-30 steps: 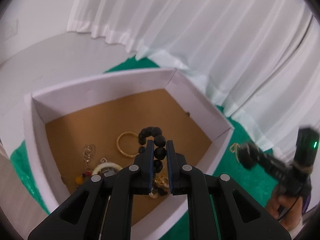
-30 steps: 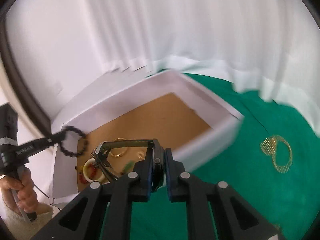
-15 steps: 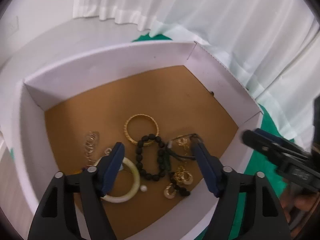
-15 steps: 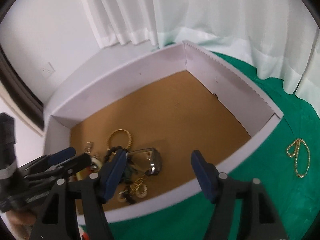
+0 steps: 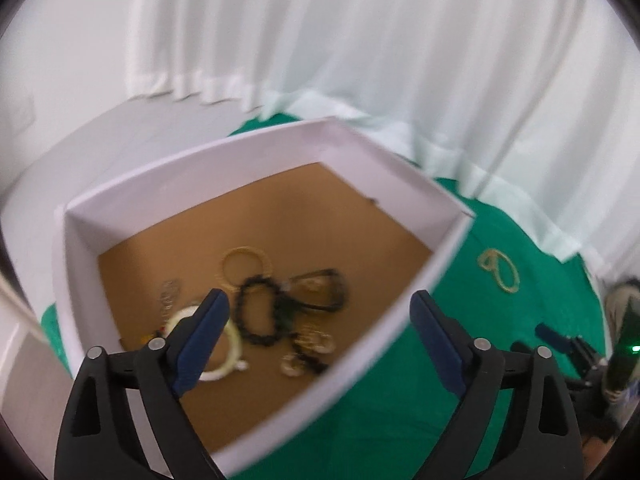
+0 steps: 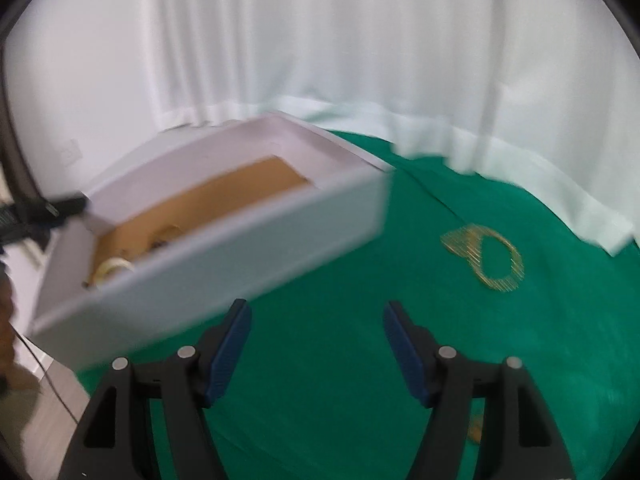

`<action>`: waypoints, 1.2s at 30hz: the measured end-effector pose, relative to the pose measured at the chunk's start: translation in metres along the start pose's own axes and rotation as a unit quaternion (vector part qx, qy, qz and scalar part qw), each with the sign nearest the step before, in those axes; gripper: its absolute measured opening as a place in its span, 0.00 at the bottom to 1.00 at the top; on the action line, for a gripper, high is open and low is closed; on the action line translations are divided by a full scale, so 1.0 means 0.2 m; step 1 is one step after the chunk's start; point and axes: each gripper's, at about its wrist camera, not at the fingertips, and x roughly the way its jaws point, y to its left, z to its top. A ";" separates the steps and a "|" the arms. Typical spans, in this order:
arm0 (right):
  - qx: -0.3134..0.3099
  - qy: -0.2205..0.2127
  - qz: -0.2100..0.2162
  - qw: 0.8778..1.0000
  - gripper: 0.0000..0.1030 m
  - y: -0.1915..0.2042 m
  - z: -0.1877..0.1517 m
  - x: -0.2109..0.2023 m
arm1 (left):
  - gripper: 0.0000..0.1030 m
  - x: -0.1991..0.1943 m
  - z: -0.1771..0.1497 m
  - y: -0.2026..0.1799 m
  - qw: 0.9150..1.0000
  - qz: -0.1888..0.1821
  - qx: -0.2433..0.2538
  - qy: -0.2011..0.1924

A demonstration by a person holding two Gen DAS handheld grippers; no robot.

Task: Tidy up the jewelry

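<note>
A white box (image 5: 448, 236) with a brown floor sits on green cloth (image 5: 500, 320). In it lie a black bead bracelet (image 5: 258, 314), a gold bangle (image 5: 246, 266), a white bangle (image 5: 230, 354), a dark watch (image 5: 320, 290) and small gold pieces. My left gripper (image 5: 316, 330) is open and empty above the box's near side. My right gripper (image 6: 316, 342) is open and empty over the cloth, to the right of the box (image 6: 240, 248). A gold chain (image 6: 486, 256) lies on the cloth ahead of it to the right; it also shows in the left wrist view (image 5: 500, 270).
White curtains (image 5: 360, 60) hang behind the table, their hems resting on the cloth. A small gold piece (image 6: 476, 434) lies on the cloth by my right finger. The other gripper appears at each view's edge (image 5: 568, 344) (image 6: 44, 210).
Both grippers let go of their pieces, the bead bracelet and the watch, into the box and opened. Both have since pulled back; the right one has swung out over the cloth.
</note>
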 end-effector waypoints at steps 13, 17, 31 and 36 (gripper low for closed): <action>0.178 0.022 -0.128 0.975 0.68 -0.85 -0.68 -0.27 | 0.93 0.16 -0.30 -0.65 0.982 -0.090 0.148 0.077; 0.221 0.022 -0.156 0.962 0.68 -1.04 -0.80 -0.34 | 0.93 0.23 -0.40 -0.78 0.973 -0.095 0.183 0.107; 0.234 0.008 -0.174 0.956 0.72 -1.18 -0.95 -0.32 | 0.93 0.29 -0.56 -1.02 0.946 -0.117 0.271 0.133; 0.218 0.007 -0.178 0.960 0.79 -1.16 -0.94 -0.30 | 0.93 0.33 -0.56 -1.13 0.928 -0.147 0.314 0.139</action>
